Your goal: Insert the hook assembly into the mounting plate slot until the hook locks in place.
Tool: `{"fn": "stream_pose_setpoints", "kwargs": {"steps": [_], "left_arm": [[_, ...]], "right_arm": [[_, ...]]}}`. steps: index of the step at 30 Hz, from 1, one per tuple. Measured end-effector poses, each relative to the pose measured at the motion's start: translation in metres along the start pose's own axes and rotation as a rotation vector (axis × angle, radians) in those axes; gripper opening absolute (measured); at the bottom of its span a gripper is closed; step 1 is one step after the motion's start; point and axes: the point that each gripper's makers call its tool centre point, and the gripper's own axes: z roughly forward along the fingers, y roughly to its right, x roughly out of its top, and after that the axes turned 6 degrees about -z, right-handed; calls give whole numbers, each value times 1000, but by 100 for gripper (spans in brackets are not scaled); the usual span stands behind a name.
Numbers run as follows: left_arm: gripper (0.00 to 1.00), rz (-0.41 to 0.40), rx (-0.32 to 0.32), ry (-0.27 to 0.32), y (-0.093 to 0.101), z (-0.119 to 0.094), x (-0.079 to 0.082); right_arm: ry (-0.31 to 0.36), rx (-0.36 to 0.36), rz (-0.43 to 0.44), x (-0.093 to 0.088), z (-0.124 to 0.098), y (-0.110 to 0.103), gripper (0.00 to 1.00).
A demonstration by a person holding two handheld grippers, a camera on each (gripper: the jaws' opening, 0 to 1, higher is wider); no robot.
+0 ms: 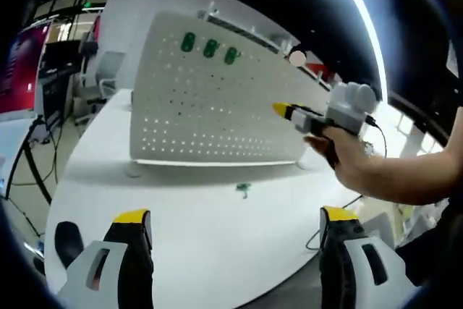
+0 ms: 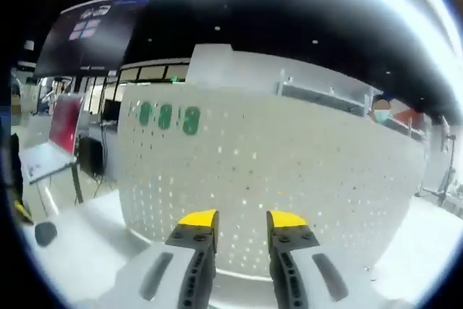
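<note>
The left gripper (image 1: 235,223) hung nearest, jaws wide apart and empty over the white table (image 1: 217,244). A small green hook (image 1: 243,190) lay just ahead between them. The pegboard (image 1: 217,99) stood beyond, three green hooks (image 1: 209,48) mounted. The right gripper (image 2: 242,220) faced it, jaws seemingly empty, narrowly parted.

Left gripper (image 1: 235,226), jaws wide apart, over white worktop (image 1: 202,251). Far: upright pegboard (image 1: 217,106) bearing three green hooks (image 1: 210,48). Small green piece (image 1: 243,189) lies near its base. Right: hand (image 1: 347,150) holding right gripper (image 1: 286,111).
</note>
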Motion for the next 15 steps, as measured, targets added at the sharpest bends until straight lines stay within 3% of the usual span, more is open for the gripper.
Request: {"fn": "stream_pose_setpoints", "kwargs": {"steps": [3, 15], "left_arm": [[98, -3, -2, 1, 2, 0, -1], [98, 3, -17, -31, 8, -2, -17]], "right_arm": [[-50, 31, -61, -25, -13, -4, 21], [-157, 100, -98, -81, -60, -12, 21]]}}
